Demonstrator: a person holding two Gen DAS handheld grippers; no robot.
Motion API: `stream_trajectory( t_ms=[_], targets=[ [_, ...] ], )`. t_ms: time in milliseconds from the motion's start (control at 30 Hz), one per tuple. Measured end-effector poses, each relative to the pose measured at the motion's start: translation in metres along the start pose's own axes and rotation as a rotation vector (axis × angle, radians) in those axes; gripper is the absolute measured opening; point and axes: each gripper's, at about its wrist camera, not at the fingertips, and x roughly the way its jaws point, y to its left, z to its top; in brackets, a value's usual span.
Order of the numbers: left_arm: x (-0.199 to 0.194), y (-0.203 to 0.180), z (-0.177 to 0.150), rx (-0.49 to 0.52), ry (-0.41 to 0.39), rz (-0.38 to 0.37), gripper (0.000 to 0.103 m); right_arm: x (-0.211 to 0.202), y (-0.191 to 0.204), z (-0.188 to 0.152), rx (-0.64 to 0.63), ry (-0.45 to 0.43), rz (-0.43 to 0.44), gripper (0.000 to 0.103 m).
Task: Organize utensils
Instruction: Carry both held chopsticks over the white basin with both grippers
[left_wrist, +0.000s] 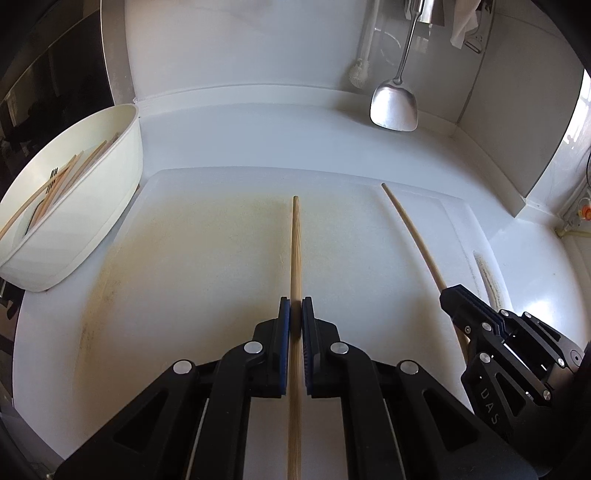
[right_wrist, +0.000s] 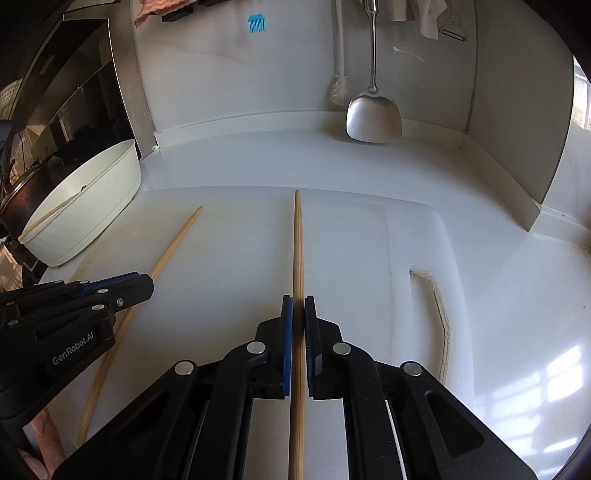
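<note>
Over a white cutting board on the worktop, the left gripper pinches one chopstick; the right gripper pinches another. A white tub of chopsticks sits far left.

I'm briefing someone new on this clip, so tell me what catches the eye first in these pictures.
Two black grippers, each shut on one long wooden chopstick, over a white cutting board: the left gripper holds the left chopstick, the right gripper the right chopstick. At the far left stands a white tub with more chopsticks in it. A shiny metal spatula hangs on the back wall.
</note>
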Motion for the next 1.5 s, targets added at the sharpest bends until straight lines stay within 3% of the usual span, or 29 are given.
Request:
stream_trajectory(
  t_ms=[200, 367, 567, 733, 933, 1067, 1500],
  targets=[
    [-0.045, 0.011, 0.007, -0.024, -0.030, -0.038, 0.007, -0.032, 0.014, 0.005, 0.041, -0.029, 0.050, 0.006],
    [-0.089, 0.046, 0.019, -0.068, -0.074, -0.020, 0.007, -0.056, 0.039, 0.024, 0.028, -0.062, 0.093, 0.006],
    [-0.125, 0.120, 0.039, -0.127, -0.114, 0.034, 0.007, -0.070, 0.099, 0.064, -0.009, -0.086, 0.156, 0.006],
    [-0.135, 0.200, 0.059, -0.178, -0.147, 0.072, 0.007, -0.060, 0.176, 0.099, -0.061, -0.108, 0.203, 0.006],
    [-0.126, 0.294, 0.090, -0.186, -0.133, 0.083, 0.007, -0.019, 0.261, 0.132, -0.058, -0.057, 0.242, 0.006],
    [-0.101, 0.336, 0.107, -0.183, -0.079, 0.064, 0.007, 0.010, 0.299, 0.148, -0.018, -0.021, 0.238, 0.006],
    [-0.018, 0.353, 0.132, -0.168, 0.085, -0.038, 0.007, 0.074, 0.332, 0.180, 0.026, 0.084, 0.184, 0.006]
  ],
)
